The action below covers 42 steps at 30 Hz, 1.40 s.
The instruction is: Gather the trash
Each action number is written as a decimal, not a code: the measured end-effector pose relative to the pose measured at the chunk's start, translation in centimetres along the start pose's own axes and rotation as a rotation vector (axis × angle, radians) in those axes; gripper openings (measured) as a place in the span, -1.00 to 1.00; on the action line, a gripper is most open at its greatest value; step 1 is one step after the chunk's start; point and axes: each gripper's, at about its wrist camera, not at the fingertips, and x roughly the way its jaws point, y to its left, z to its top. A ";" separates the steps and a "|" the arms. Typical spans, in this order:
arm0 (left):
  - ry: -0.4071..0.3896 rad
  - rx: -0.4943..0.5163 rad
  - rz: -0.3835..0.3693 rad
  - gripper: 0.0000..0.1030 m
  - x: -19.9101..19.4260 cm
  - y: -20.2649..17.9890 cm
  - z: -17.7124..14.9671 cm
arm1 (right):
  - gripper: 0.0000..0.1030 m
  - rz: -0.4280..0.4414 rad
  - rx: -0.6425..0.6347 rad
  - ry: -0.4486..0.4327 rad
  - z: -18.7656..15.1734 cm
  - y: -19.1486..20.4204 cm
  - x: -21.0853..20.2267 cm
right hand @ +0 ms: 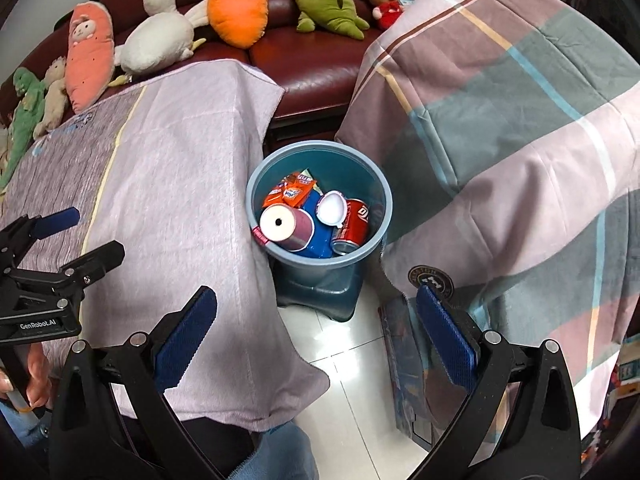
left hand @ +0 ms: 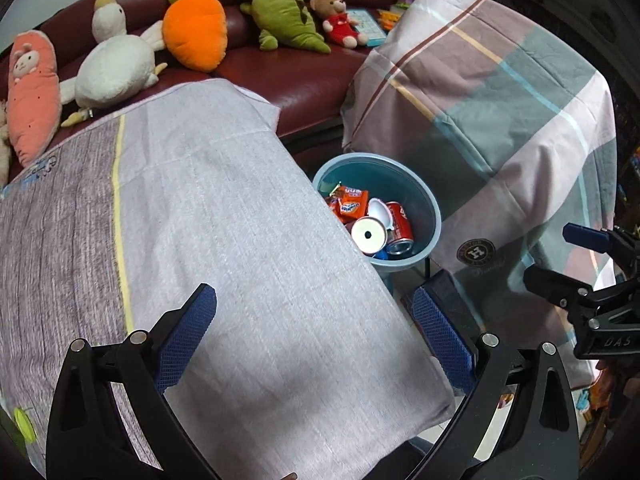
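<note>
Sofa (right hand: pixel 320 64) at the far side carries a row of plush toys (right hand: pixel 236 12). Two cloth-covered surfaces flank a narrow floor gap: the bench (left hand: pixel 240 240) under lilac cloth, and a plaid-draped bulk (right hand: pixel 520 140) opposite.

The blue bin (right hand: pixel 376 188) stands in that gap on tiled floor (right hand: pixel 344 344), touching the bench cloth on one side and near the plaid drape on the other. It holds the trash: red can (right hand: pixel 354 224), roll-shaped container (right hand: pixel 280 224), orange wrappers (right hand: pixel 292 192), white lid (right hand: pixel 330 208).

Left hand-held gripper (left hand: pixel 316 332) hovers over the bench, jaws spread wide, holding nothing. Right hand-held gripper (right hand: pixel 316 332) hovers over the floor gap, likewise wide and empty.

No loose trash shows on the bench. Judgement: collection looks complete or nearly so; the next move calls for checking for anything left. Room is tight at the bin; the bench top is open.
</note>
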 end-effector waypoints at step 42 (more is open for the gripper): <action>0.002 -0.031 0.098 0.92 2.5 2.1 -2.9 | 0.86 -0.105 0.037 -0.055 -1.3 -0.1 2.2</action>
